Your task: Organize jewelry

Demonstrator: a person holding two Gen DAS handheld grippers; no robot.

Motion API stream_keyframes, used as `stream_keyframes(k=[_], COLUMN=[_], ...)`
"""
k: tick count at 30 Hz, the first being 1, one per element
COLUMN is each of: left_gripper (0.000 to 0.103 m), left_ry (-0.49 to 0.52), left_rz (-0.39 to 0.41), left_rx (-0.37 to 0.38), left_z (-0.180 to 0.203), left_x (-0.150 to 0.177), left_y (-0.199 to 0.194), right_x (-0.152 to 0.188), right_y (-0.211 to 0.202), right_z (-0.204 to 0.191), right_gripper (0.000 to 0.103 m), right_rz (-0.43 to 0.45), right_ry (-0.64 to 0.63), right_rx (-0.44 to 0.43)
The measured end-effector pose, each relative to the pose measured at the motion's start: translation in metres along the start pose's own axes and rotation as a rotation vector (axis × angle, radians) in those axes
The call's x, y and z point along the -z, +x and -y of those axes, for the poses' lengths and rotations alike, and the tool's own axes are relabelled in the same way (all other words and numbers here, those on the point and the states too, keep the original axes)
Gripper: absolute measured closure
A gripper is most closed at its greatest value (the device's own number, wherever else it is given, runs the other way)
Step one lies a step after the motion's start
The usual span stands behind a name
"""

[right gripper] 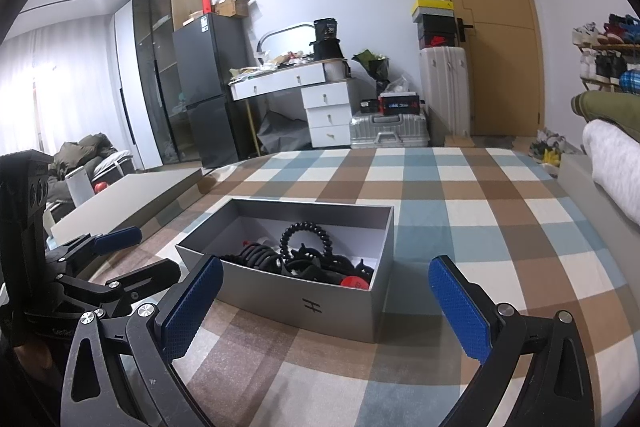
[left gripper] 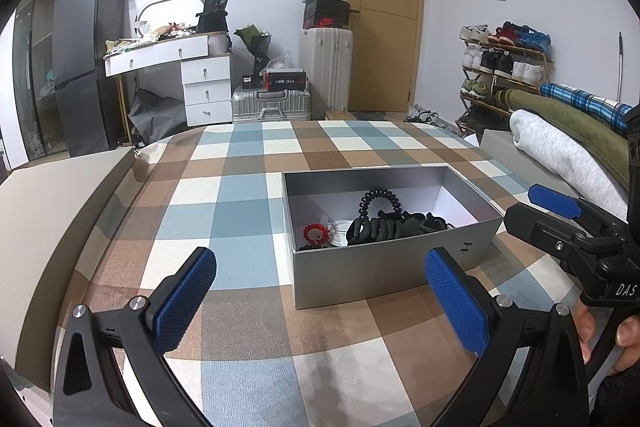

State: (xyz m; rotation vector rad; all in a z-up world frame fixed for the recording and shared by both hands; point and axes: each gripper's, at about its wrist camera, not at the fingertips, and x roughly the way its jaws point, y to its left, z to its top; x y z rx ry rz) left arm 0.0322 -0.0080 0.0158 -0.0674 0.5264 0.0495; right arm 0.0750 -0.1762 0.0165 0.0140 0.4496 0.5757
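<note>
- Jewelry and hair pieces are seen heaped in an open grey box [left gripper: 384, 267] set on a checked cloth [left gripper: 240, 195] in blue, brown and cream, which covers the whole work surface.
- The room behind is shown crowded: a dark refrigerator [left gripper: 86, 59], a white dressing table [left gripper: 172, 55] with three drawers stacked beneath its right end, one silver suitcase [left gripper: 272, 105] lying flat, one white suitcase [left gripper: 326, 67] standing with shoe boxes piled on top, a closed wooden door [left gripper: 382, 15] and a shoe rack [left gripper: 504, 67] at the right.
- Inside the box, one black spiral hair tie [left gripper: 374, 201] is seen standing up in an arch, one red beaded piece [left gripper: 316, 233] lies at the near left corner in the left wrist view, and a tangle of black clips [left gripper: 396, 225] fills the middle; their number cannot be told.
- The left gripper [left gripper: 320, 301] is held just short of the box, its blue-padded fingers spread wide and empty.
- The right gripper [right gripper: 326, 307] is likewise held before the box, fingers wide apart, nothing between them.
</note>
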Motion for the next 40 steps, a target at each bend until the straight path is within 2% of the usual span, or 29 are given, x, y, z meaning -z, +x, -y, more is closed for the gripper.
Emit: stream_keyframes(k=[40], left_gripper=[0.001], left_ry=[-0.013], left_rz=[0.009], left_rx=[-0.008], left_z=[-0.0021], left_x=[-0.001], left_y=[-0.0023], right_x=[-0.0006], right_y=[0.0005], right_z=[0.001], right_gripper=[0.0], right_rz=[-0.002], right_ry=[0.001], right_rx=[0.0])
